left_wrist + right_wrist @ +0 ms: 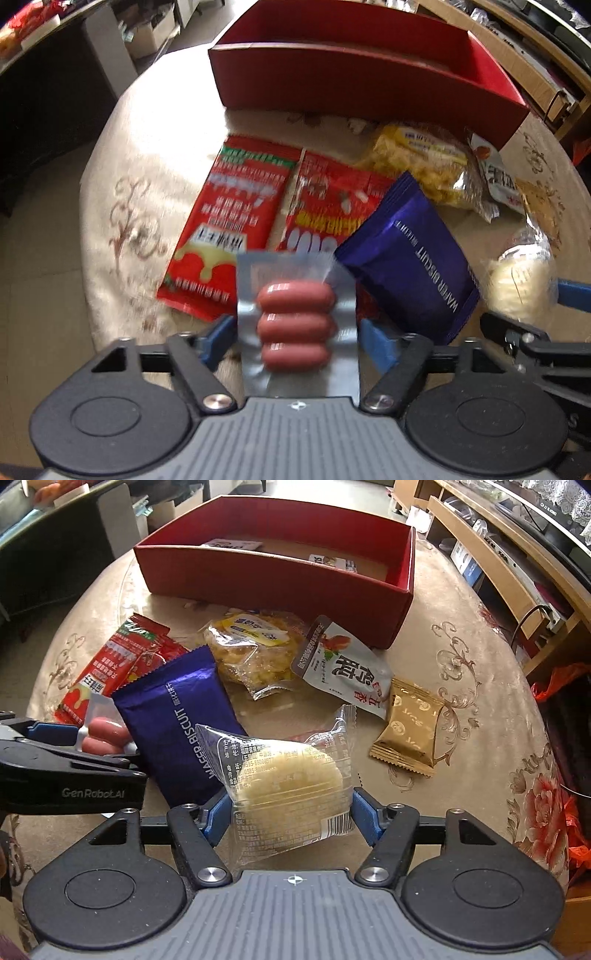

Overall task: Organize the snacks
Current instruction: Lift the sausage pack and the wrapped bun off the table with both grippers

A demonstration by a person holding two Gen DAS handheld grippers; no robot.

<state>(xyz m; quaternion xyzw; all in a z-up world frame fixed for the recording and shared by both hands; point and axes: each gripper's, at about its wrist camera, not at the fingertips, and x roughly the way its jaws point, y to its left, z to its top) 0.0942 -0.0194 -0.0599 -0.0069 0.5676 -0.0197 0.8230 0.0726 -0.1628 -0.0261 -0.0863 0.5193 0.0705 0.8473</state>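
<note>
**Operator A:** While both units point down at the table (pixel 461 686), confirm status of the left gripper (pixel 297 332).

**Operator B:** Left gripper: closed on the sausage pack (pixel 295 325), a silver vacuum pouch with three red sausages. Its blue fingers (pixel 219 332) press the pouch from both edges. Position: lower centre of the left wrist view, in front of two red sachets (pixel 229 221). In the right wrist view the same gripper enters at the left edge, pouch partly visible.

**Operator A:** Right gripper (pixel 291 812)?

**Operator B:** Clamped on the clear-wrapped round pastry (pixel 291 782), blue pads against both sides of the wrapper. Position: lower centre of the right wrist view.

**Operator A:** Location of the remaining snacks?

**Operator B:** Right wrist view, middle band. The purple wafer biscuit pack (pixel 177 720) lies left of centre, overlapping the red sachets. A yellow cake in a clear bag (pixel 251 653) lies centre. The white pouch (pixel 340 664) touches it on the right. The gold packet (pixel 410 727) sits just beside the white pouch, lower right.

**Operator A:** Container?

**Operator B:** The red box (pixel 273 579) stands at upper centre, open-topped. Two flat packets lie on its floor; their print is unreadable.
</note>
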